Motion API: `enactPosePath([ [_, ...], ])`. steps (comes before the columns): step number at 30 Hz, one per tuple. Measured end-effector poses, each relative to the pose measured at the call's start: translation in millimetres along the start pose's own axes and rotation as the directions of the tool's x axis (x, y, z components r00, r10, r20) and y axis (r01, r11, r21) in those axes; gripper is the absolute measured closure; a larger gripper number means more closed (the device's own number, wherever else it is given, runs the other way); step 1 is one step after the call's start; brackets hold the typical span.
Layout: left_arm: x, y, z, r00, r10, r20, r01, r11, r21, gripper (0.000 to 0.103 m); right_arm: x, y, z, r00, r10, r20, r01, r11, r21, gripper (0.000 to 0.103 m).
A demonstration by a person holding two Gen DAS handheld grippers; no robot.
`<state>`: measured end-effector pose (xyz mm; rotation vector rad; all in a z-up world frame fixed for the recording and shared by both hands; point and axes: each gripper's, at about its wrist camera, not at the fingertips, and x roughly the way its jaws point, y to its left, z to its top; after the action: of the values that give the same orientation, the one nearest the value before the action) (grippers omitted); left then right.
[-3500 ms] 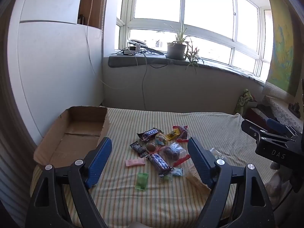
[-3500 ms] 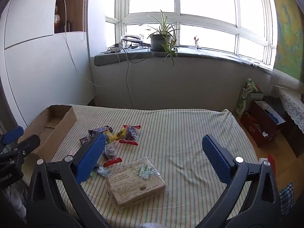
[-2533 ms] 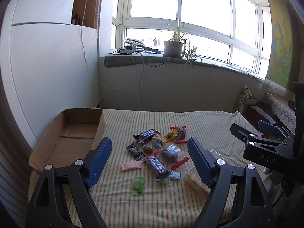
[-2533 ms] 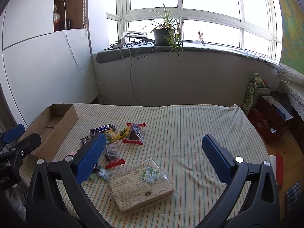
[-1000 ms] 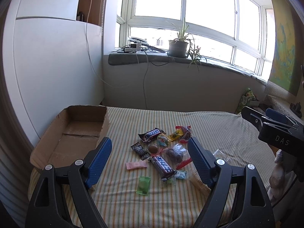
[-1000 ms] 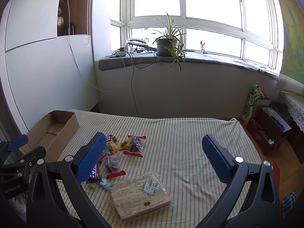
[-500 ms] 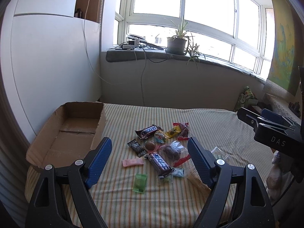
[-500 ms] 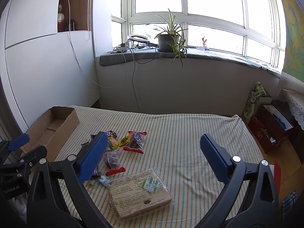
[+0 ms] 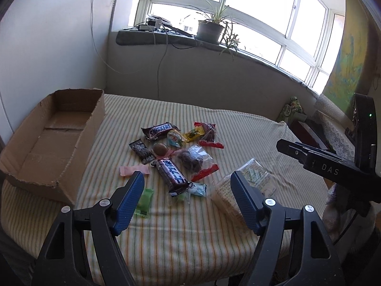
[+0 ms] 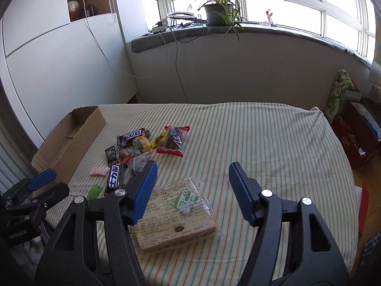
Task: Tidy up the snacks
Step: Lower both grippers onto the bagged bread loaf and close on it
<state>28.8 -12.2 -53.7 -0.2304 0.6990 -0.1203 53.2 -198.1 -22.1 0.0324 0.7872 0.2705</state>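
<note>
Bare striped bedcover (image 10: 262,143) lies open right of the snack pile (image 9: 176,152); the cardboard box (image 9: 54,140) walls the left.

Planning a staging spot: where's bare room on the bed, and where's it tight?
Free: the striped cover right of the red-edged bag and beyond the flat cracker pack, out to the far edge. The cardboard box is empty. Crowded: the candy cluster around the Snickers bar, between box and cracker pack.

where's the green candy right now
The green candy lies on the striped cloth at the near edge of the snack pile, just below the pink wrapper, right of the cardboard box in the left wrist view.
</note>
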Motion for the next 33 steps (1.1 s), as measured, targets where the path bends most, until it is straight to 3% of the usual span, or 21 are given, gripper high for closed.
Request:
enactPosePath([
  [4,13,-7,-12,0.997,-0.06,-0.057,0.059,0.998,-0.027,0.036,14,-16,-10,0.992,0.089,-0.088,-0.085,0.995,0.049,0.047],
  [9,31,-14,-25,0.979,-0.154,-0.133,0.143,0.985,-0.092,0.042,28,-23,-22,0.98,0.129,-0.152,-0.122,0.991,0.056,0.049],
  [25,66,-30,-43,0.947,-0.218,-0.237,0.196,0.974,-0.115,0.055,67,-38,-34,0.93,0.248,-0.27,-0.214,0.965,0.149,0.049],
  [33,77,-35,-47,0.938,-0.245,-0.244,0.224,0.968,-0.111,0.062,69,-39,-34,0.919,0.268,-0.289,-0.23,0.96,0.157,0.049],
])
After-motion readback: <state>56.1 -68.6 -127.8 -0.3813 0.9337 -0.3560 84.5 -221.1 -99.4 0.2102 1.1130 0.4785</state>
